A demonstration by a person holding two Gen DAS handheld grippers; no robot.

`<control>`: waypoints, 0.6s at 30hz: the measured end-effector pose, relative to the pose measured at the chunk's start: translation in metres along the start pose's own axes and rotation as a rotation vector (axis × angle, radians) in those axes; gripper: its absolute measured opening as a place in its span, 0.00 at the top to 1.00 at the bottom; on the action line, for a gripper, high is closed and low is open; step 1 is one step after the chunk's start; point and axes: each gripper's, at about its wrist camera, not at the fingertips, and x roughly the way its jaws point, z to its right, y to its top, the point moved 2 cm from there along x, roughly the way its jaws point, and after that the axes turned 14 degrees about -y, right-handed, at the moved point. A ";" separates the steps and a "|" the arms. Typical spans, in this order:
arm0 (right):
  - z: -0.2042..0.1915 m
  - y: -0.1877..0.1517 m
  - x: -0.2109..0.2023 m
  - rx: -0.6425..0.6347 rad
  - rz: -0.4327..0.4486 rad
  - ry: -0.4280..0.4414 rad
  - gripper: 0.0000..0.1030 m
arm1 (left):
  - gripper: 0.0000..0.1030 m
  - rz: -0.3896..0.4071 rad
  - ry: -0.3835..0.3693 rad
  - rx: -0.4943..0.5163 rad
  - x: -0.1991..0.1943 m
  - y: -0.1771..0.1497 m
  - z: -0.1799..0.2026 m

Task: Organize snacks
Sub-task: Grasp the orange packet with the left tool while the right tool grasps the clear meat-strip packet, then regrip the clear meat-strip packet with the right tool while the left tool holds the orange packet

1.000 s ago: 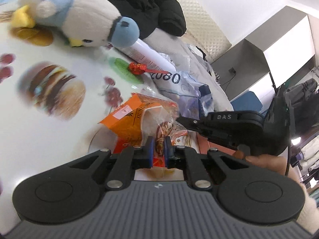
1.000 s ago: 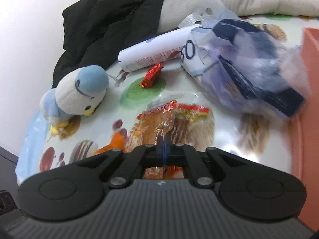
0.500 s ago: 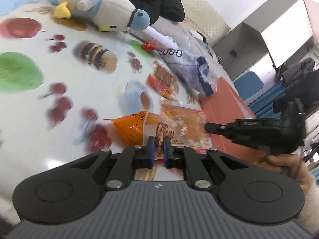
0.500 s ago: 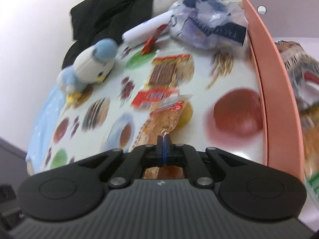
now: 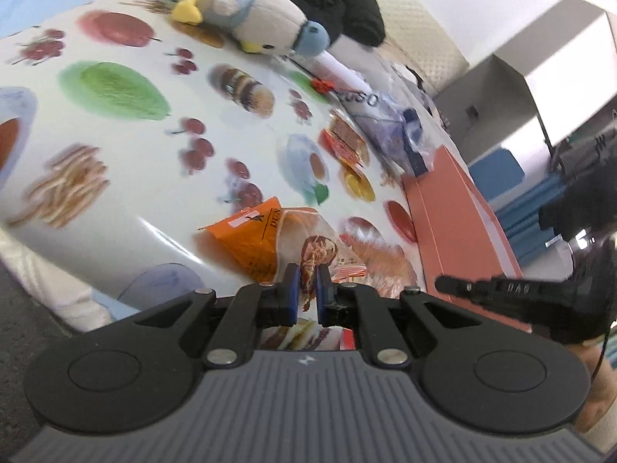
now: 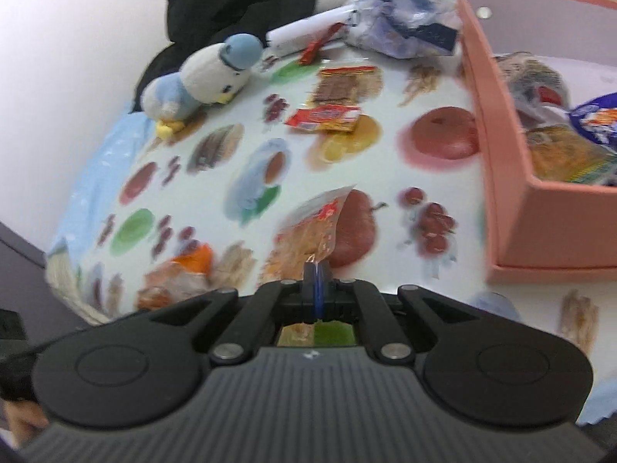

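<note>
Where visible, orange snack packet point(image 5: 250, 243) seemingly between left gripper point(image 5: 306, 283) pads.

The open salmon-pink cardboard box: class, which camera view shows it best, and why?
The right wrist view: the salmon-pink cardboard box shows its inside, with snack packets in it. The left wrist view gives only its outer wall, seen edge-on.

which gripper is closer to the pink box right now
Right. In the left wrist view the right gripper reaches beside the pink box; the left gripper sits farther out, over the tablecloth.
</note>
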 end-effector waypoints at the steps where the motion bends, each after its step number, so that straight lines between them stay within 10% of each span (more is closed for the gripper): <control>1: 0.003 -0.002 0.001 -0.002 0.006 -0.027 0.97 | 0.90 0.010 0.005 -0.013 -0.002 0.001 -0.002; 5: 0.014 -0.006 0.009 0.020 0.012 -0.094 0.94 | 0.88 0.015 0.024 -0.066 -0.002 0.003 -0.006; 9: 0.017 -0.015 0.012 0.103 0.012 -0.097 0.93 | 0.43 0.037 0.035 -0.094 -0.004 0.002 -0.006; 11: 0.012 -0.020 0.013 0.131 0.011 -0.089 0.92 | 0.41 0.048 0.031 -0.101 -0.004 0.002 -0.005; 15: -0.007 -0.030 0.013 0.098 0.015 -0.055 0.32 | 0.39 0.041 0.025 -0.097 0.001 0.001 -0.001; 18: -0.025 -0.032 0.013 0.022 0.051 -0.077 0.24 | 0.29 0.059 0.016 -0.111 0.005 0.005 0.000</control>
